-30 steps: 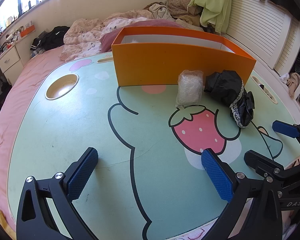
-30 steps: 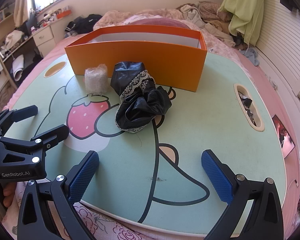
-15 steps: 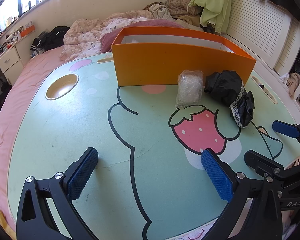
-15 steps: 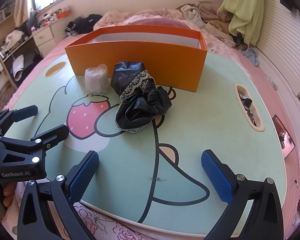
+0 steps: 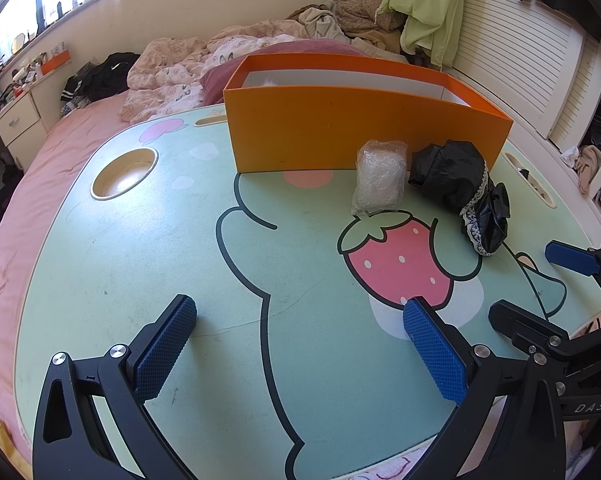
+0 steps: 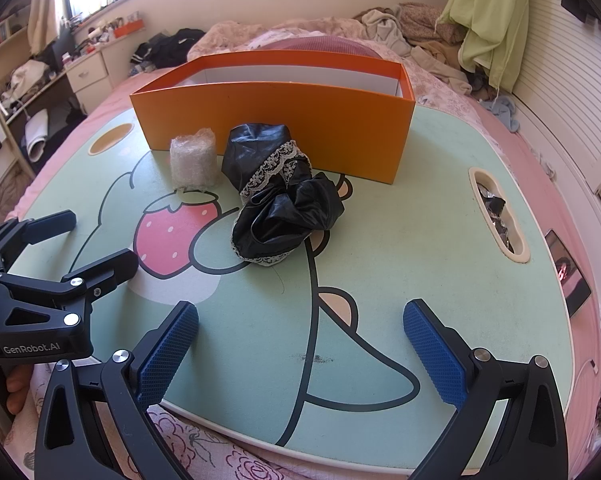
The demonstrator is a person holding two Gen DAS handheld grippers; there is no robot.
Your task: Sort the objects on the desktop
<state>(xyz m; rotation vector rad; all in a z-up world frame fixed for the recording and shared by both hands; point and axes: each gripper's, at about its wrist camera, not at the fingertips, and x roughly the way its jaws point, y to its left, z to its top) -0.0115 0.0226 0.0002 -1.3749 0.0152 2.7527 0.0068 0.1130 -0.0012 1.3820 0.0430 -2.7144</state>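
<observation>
The left gripper (image 5: pixel 300 344) and right gripper (image 6: pixel 300 344) both gape wide and empty over the near edge of a mint-green lap table (image 6: pixel 420 216) printed with a strawberry (image 6: pixel 168 236) cartoon. Beyond the strawberry lie a bubble-wrap bundle (image 6: pixel 192 162) and, just beside it, a black lace-trimmed cloth (image 6: pixel 280 200), both in front of an orange box (image 6: pixel 276 120). The table sits on a pink bed (image 5: pixel 24 208) strewn with rumpled bedding (image 5: pixel 180 68); a green garment (image 6: pixel 488 16) hangs at the slatted wall.

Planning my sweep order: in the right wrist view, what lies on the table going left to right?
Left claw → bubble-wrap bundle → black lace-trimmed fabric → oblong slot in the table's right edge.
</observation>
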